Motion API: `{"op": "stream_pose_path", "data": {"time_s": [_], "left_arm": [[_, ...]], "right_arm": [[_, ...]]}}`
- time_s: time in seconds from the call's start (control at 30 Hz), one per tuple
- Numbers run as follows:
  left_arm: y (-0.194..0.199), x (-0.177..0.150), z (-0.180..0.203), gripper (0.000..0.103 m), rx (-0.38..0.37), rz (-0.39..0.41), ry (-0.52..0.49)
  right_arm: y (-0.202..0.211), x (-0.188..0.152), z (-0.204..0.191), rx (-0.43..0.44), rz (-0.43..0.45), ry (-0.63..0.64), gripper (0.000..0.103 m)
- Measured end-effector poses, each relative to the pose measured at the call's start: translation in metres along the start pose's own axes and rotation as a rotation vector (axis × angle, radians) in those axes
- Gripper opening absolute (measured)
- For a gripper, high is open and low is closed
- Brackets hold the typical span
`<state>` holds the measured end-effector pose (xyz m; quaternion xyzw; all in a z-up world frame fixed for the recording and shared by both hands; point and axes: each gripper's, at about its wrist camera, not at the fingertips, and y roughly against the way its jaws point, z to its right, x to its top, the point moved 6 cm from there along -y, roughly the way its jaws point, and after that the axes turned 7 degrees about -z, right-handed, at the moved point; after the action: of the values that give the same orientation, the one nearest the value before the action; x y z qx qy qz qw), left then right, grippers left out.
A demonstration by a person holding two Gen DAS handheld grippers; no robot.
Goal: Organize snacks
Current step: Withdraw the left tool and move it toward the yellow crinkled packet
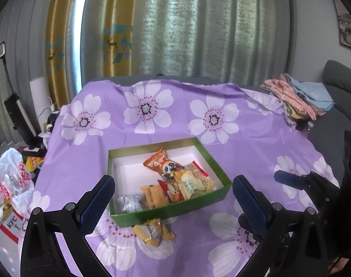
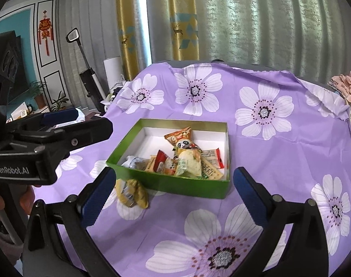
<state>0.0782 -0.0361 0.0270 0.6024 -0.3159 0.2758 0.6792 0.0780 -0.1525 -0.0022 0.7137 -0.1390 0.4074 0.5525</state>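
Observation:
A green box (image 1: 171, 210) with a white inside sits on the purple flowered cloth; it also shows in the right wrist view (image 2: 175, 184). Several snack packets (image 1: 173, 180) lie in it, with a panda packet on top (image 2: 184, 144). One yellow packet (image 1: 153, 230) lies on the cloth just outside the box's near wall, also in the right wrist view (image 2: 131, 194). My left gripper (image 1: 173, 200) is open and empty, above the box's near edge. My right gripper (image 2: 174, 191) is open and empty, in front of the box, and shows in the left wrist view (image 1: 290, 179).
Folded clothes (image 1: 297, 97) lie at the cloth's far right. A KFC bag (image 1: 9, 198) and clutter sit off the left edge. Curtains hang behind. My left gripper's body (image 2: 48, 138) reaches in from the left of the right wrist view.

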Motion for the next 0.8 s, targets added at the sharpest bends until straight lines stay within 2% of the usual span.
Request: {"op": "stream_pose_path", "data": {"time_s": [0.4,0.53,0.8], "left_arm": [[0.016,-0.038,-0.011,0.101,0.034,-0.027,0.015],[0.015,-0.051,-0.015,0.101,0.057,-0.04,0.024],[-0.001,-0.077,-0.03,0.101,0.056,-0.106,0.064]], "right_arm": [[0.012,-0.023,-0.033,0.033,-0.021,0.036,0.102],[0.008,-0.03,-0.042,0.039,-0.04,0.047,0.102],[-0.013,-0.044,-0.055,0.048,-0.099,0.063,0.102]]}}
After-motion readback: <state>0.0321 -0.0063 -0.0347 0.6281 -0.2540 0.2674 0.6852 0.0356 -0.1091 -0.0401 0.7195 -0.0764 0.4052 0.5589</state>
